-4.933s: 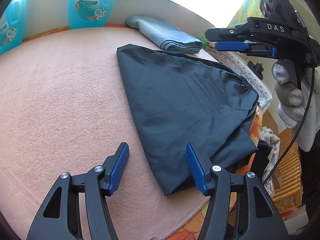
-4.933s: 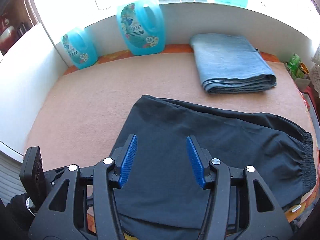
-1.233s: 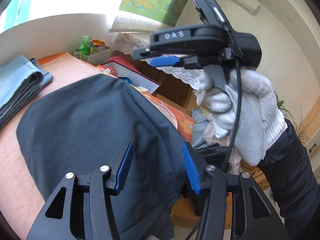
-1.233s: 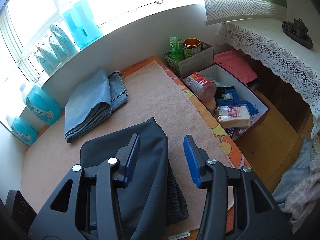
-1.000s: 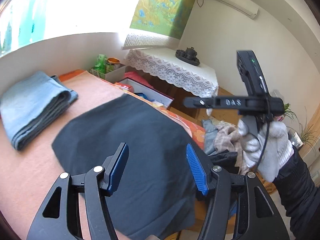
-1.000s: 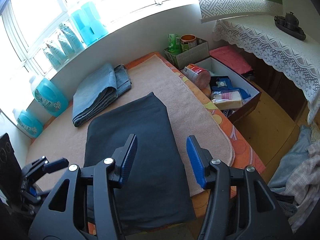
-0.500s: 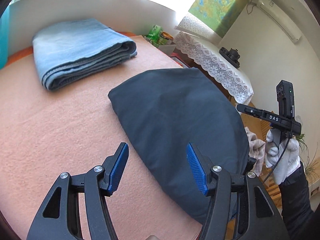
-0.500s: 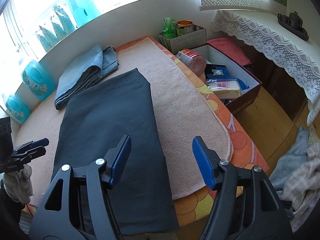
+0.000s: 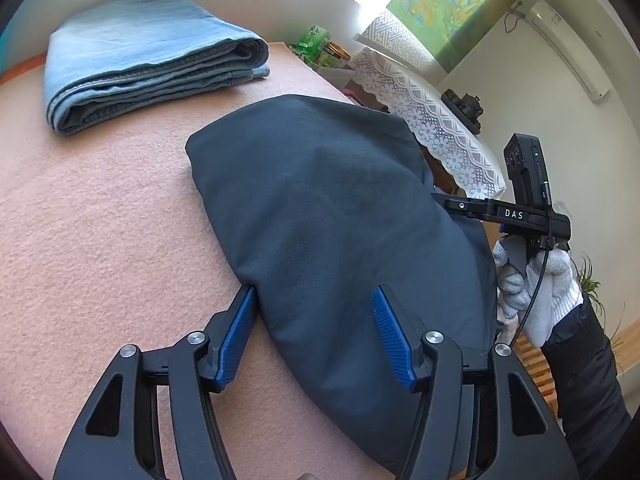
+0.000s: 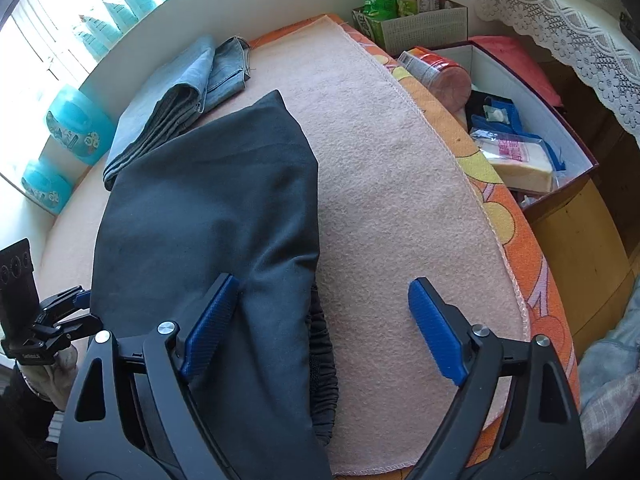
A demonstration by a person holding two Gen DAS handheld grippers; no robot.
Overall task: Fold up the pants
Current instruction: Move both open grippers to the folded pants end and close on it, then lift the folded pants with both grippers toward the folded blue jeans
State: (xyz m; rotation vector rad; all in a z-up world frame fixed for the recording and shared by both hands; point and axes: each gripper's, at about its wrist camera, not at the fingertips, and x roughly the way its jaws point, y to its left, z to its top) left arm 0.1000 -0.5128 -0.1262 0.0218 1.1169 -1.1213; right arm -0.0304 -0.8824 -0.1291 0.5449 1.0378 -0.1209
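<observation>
Folded jeans (image 9: pixel 140 56) at the back of the pink blanket (image 9: pixel 80 220), dark pants (image 9: pixel 340 220) folded flat in the middle, left tool (image 9: pixel 314 334) open astride their near edge, right tool (image 10: pixel 320 328) opening over the waistband (image 10: pixel 322 356), gripping nothing

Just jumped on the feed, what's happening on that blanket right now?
A person with a gripper in each hand is folding the dark pants on the pink blanket. The pants lie folded over, elastic waistband at the near edge. The left gripper stands open over the pants' near end. The right gripper is opening, its pads clear of the cloth. Folded jeans lie behind.
</observation>
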